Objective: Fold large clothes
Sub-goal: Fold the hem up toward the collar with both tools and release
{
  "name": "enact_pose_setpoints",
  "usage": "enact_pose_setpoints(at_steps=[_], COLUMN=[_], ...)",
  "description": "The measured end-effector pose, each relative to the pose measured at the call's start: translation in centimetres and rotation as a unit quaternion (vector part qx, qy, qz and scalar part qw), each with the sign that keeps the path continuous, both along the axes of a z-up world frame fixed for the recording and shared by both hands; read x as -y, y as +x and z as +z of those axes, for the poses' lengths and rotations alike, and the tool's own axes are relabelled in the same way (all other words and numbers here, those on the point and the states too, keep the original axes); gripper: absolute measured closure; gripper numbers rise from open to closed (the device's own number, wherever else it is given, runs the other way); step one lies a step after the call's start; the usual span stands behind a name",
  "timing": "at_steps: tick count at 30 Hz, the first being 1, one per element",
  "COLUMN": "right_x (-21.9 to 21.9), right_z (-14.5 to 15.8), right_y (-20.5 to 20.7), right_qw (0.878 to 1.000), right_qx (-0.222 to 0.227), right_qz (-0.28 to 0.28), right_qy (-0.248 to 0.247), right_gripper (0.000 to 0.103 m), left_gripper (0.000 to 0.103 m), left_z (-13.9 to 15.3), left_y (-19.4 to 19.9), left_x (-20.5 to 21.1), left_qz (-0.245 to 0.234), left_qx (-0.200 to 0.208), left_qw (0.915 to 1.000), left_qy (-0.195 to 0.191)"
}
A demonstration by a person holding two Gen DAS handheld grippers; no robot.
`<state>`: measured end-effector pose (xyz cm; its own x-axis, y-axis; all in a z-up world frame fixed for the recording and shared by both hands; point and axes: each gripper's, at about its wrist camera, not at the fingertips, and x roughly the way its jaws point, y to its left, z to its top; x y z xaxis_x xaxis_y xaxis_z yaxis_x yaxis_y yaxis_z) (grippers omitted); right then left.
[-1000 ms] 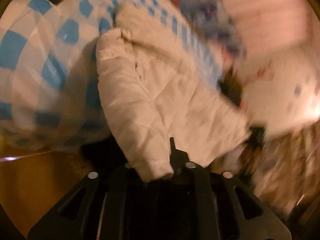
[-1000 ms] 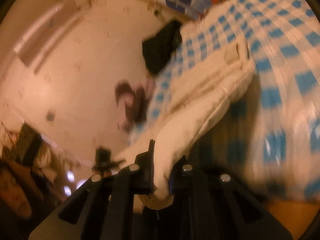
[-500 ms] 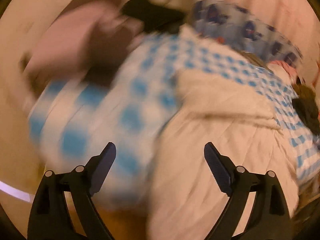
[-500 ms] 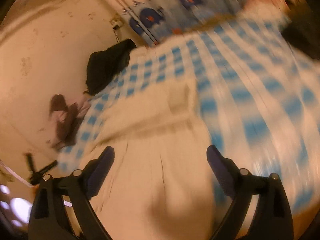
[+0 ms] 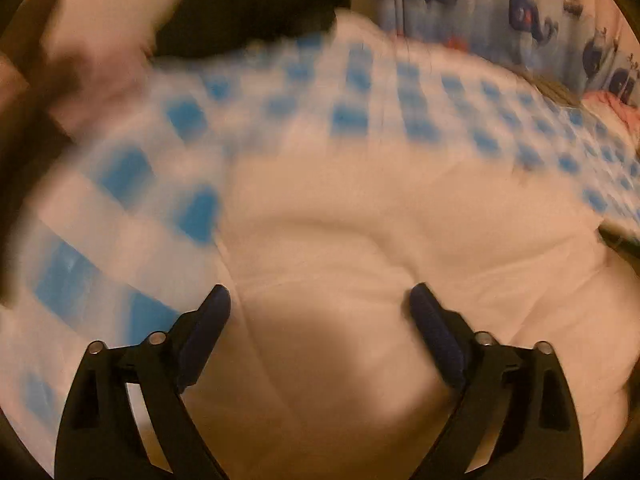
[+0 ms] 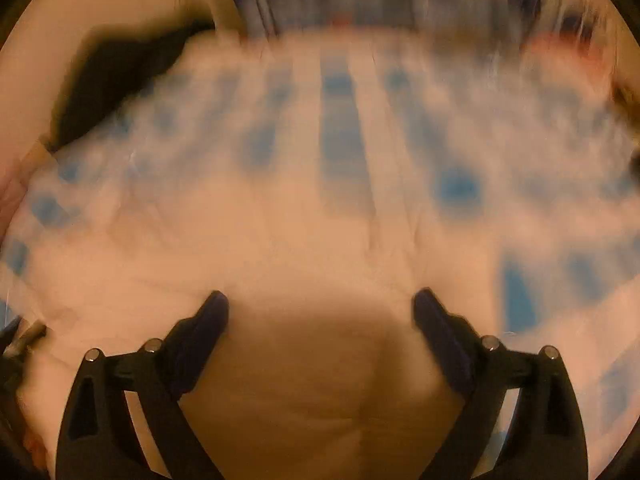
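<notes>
A cream quilted jacket (image 5: 360, 248) lies on a blue and white checked bed cover (image 5: 120, 176). My left gripper (image 5: 320, 312) is open and empty, its jaws spread wide just above the jacket. In the right wrist view the same jacket (image 6: 280, 264) fills the lower half. My right gripper (image 6: 320, 316) is open and empty, also low over the jacket. Both views are blurred by motion.
A black garment (image 5: 248, 20) lies at the far edge of the bed, also in the right wrist view (image 6: 116, 76). A whale-print curtain (image 5: 500, 8) hangs behind the bed. A pink cloth (image 5: 612, 104) lies at the far right.
One second ago both grippers were shut on the jacket's edges. Both have let go and opened wide, and the jacket now lies on the bed under them.
</notes>
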<state>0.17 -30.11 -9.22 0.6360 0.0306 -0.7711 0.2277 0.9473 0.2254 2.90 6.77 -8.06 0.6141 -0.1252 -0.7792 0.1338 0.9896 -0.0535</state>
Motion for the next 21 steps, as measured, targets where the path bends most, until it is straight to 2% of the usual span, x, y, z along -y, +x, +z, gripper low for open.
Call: enact_pose_setpoints(at_steps=[1,3,5,7,9,11,12,14,16,17,19,21], right_x=[0.8,1.0,0.9,1.0,0.5,-0.2,-0.5,-0.8,0.8,1.4,1.9,1.9], right_z=[0.0,0.6,1.8,4.2,6.5,7.2,7.1,4.8,-0.3,-0.7,-0.4,-0.3], right_y=[-0.6,-0.5,-0.3,-0.6,-0.1,1.8,3.0,5.0,7.0,7.0,6.5,6.3], right_qw=[1.000,1.000,1.000,0.999,0.996,0.995,0.995,0.998,0.999,0.998,0.998,0.999], right_qx=[0.019,0.010,-0.002,0.034,0.080,0.096,0.094,0.066,-0.011,-0.006,0.006,-0.008], right_qz=[-0.008,-0.002,-0.001,-0.021,-0.030,-0.022,-0.017,-0.006,-0.019,-0.024,-0.023,-0.010], right_qy=[0.023,0.023,0.008,0.010,0.000,0.001,-0.004,-0.014,0.032,0.051,0.064,0.053], right_gripper=[0.012,0.012,0.013,0.012,0.010,0.007,0.007,0.007,0.007,0.007,0.009,0.012], left_gripper=[0.008,0.008,0.008,0.008,0.008,0.008,0.008,0.008,0.008,0.008,0.008,0.008], left_z=[-0.6,-0.1,1.2,3.2,5.3,5.9,5.7,4.4,2.0,1.0,0.8,0.7], left_y=[-0.1,-0.1,-0.8,-1.9,-2.0,-0.7,0.3,2.3,4.0,4.4,4.2,3.9], left_x=[0.0,0.1,0.2,0.0,0.7,1.5,2.0,2.4,2.6,2.4,2.1,2.2], left_qz=[0.005,0.008,0.023,0.032,0.042,0.041,0.039,0.032,0.029,0.026,0.027,0.026], left_qx=[-0.001,-0.001,0.027,0.083,0.154,0.185,0.183,0.159,0.110,0.090,0.093,0.098], left_qw=[0.9998,0.9999,0.9993,0.9959,0.9869,0.9814,0.9815,0.9856,0.9924,0.9952,0.9949,0.9944], left_qy=[-0.018,-0.008,0.012,0.015,0.025,0.034,0.041,0.047,0.047,0.031,0.029,0.031])
